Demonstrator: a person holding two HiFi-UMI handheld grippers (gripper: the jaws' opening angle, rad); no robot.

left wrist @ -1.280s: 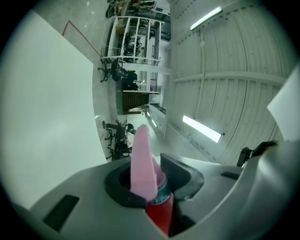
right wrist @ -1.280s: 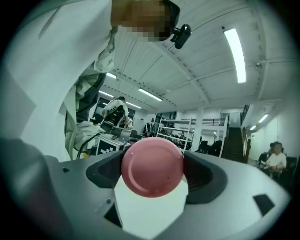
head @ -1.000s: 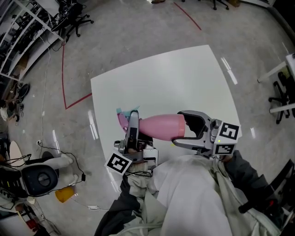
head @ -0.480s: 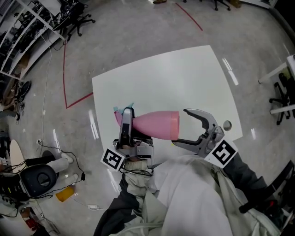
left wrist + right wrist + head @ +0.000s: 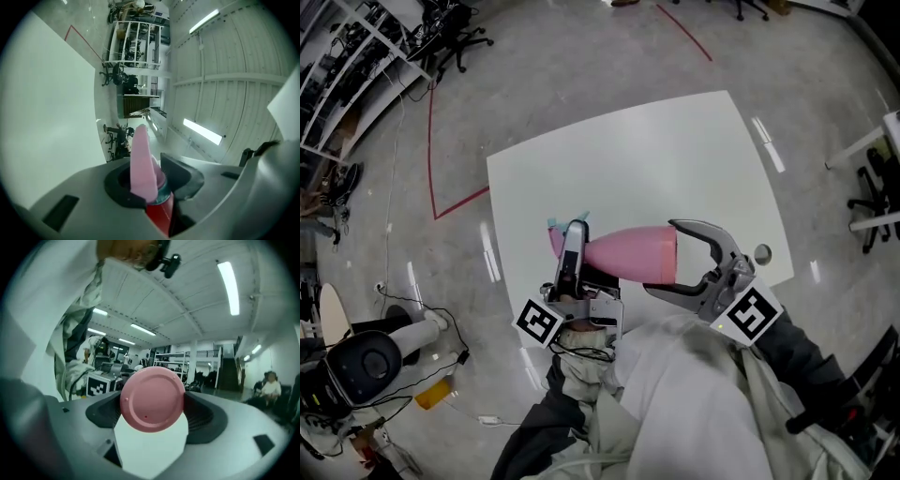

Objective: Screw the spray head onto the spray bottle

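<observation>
I hold a pink spray bottle (image 5: 628, 253) on its side above the white table (image 5: 656, 159). My left gripper (image 5: 573, 230) is shut on the spray head (image 5: 555, 236) at the bottle's left end. In the left gripper view the pink trigger (image 5: 140, 159) and teal collar stick out between the jaws. My right gripper (image 5: 661, 258) has its two curved jaws on either side of the bottle's base. In the right gripper view the round pink base (image 5: 152, 399) fills the gap between the pads, which sit at its rim.
The table's near edge runs just below the grippers, with the person's pale sleeves (image 5: 675, 412) under it. On the floor are a red tape line (image 5: 431, 141), shelving (image 5: 347, 75) at top left, a black-and-white machine (image 5: 361, 361) and office chairs (image 5: 877, 197).
The right gripper rolled and drew off the bottle's base, then the base came back between its jaws. The left gripper and bottle shifted slightly right.
</observation>
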